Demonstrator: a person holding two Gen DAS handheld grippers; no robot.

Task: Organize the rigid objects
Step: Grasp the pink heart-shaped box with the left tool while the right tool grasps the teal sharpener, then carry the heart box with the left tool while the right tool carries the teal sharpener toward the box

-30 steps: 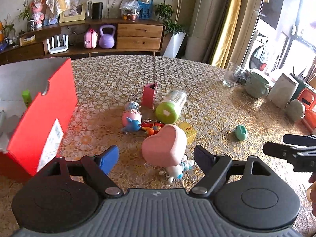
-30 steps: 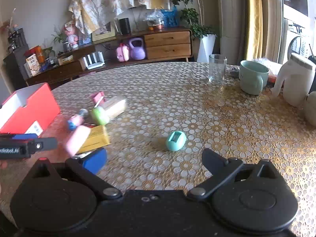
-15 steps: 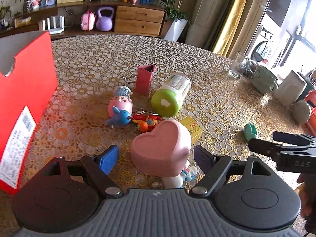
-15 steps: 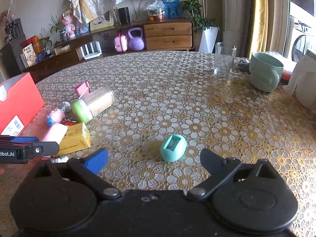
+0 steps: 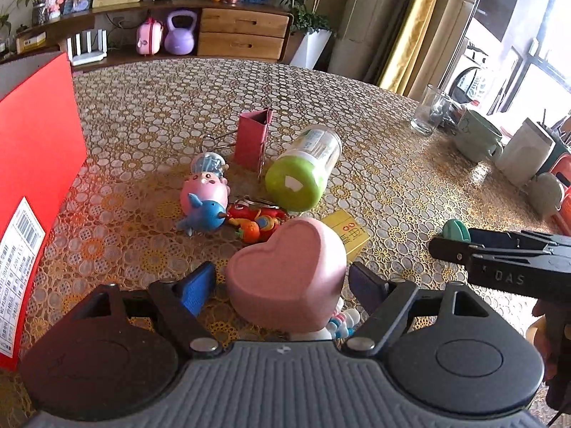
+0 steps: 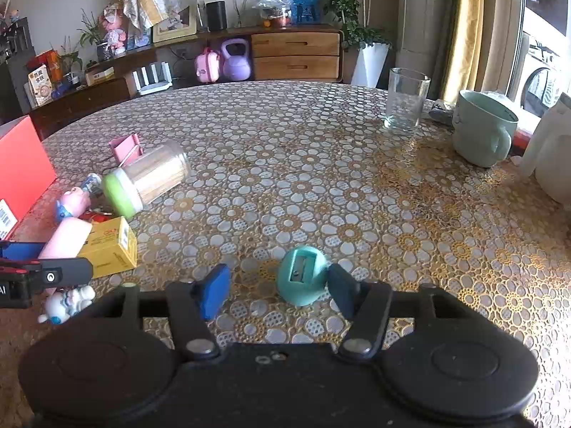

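Observation:
My left gripper [image 5: 282, 281] is open around a pink heart-shaped box [image 5: 287, 274], which sits between the fingers without being clamped. My right gripper [image 6: 278, 290] is open with a teal egg-shaped pencil sharpener [image 6: 302, 274] between the fingers, close to the right pad. Behind the heart lie a yellow box [image 5: 346, 235], a green-lidded jar [image 5: 303, 174] on its side, a pink pig toy [image 5: 203, 192], a blue whale toy [image 5: 205, 215], a red-orange toy [image 5: 255, 221] and a red binder clip [image 5: 251, 139]. A small white figure [image 6: 66, 303] lies under the heart.
A red cardboard box [image 5: 32, 178] stands at the left. A glass [image 6: 407, 101], a green mug [image 6: 481, 126] and a white jug [image 6: 549, 153] stand at the table's right side. The right gripper's arm [image 5: 506, 256] shows at the right of the left wrist view.
Both grippers have moved forward and down. The left now has the heart between its fingers, and the right has closed in on the teal sharpener, with its fingers narrower.

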